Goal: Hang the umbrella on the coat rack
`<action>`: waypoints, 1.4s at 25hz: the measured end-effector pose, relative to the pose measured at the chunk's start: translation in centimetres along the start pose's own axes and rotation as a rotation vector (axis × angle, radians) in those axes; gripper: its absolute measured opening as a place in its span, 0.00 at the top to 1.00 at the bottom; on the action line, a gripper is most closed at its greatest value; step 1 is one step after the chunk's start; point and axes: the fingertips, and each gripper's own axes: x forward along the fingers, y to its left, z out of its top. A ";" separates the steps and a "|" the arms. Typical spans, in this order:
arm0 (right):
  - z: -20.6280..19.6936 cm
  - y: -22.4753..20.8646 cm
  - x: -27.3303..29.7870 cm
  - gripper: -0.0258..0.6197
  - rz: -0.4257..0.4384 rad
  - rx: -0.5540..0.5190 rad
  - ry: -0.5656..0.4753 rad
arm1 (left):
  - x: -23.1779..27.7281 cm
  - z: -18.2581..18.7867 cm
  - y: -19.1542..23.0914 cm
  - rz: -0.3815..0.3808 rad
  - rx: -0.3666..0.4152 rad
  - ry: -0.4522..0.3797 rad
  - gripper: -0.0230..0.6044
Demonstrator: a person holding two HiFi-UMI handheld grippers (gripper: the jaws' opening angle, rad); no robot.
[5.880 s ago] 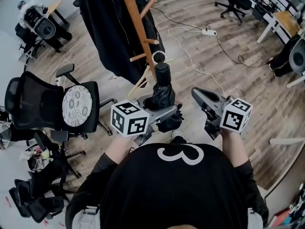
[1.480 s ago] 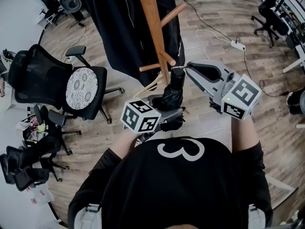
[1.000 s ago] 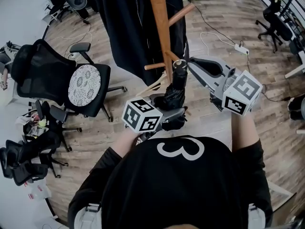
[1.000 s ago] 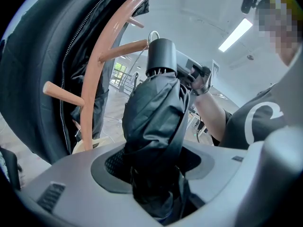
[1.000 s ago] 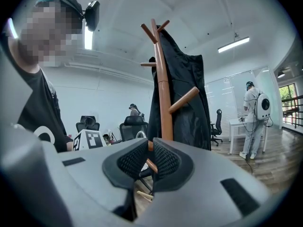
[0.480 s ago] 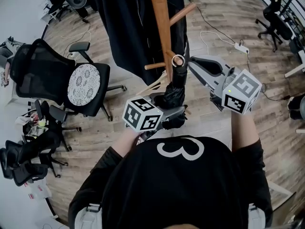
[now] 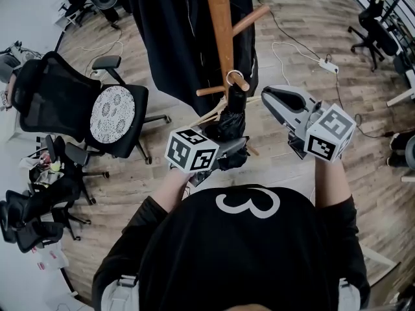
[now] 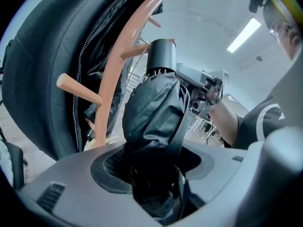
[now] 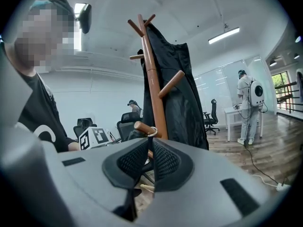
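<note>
Black folded umbrella point(image 7: 230, 118) stands clamped in our left tongs point(image 7: 224, 149), its ring point(image 7: 233, 78) round a low peg point(image 7: 214, 90) of the coat rack point(image 7: 219, 31); our right tongs point(image 7: 267, 97), together, sit just right.

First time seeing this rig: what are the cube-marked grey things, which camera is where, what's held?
A person holds a grey hand-held gripper in each hand. One camera looks down from the head; one rides on each hand-held gripper. The left hand-held gripper clamps a folded black umbrella, whose metal ring sits at a peg of the brown wooden coat rack bearing a black coat. The right hand-held gripper is shut, empty. A black office chair stands on the wooden floor.
</note>
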 end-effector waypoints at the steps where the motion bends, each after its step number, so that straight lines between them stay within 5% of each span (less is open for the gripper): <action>1: -0.2 -0.1 -0.1 0.91 -0.001 0.006 0.001 | 0.2 0.0 0.4 0.013 0.006 0.004 0.53; 17: -3.8 -1.9 -2.8 0.91 -0.067 0.115 0.043 | 2.0 -0.7 5.1 0.112 0.026 0.000 0.53; 35: -6.2 -1.8 -5.4 0.91 -0.114 0.257 0.027 | 4.1 0.2 8.6 0.175 0.167 -0.063 0.52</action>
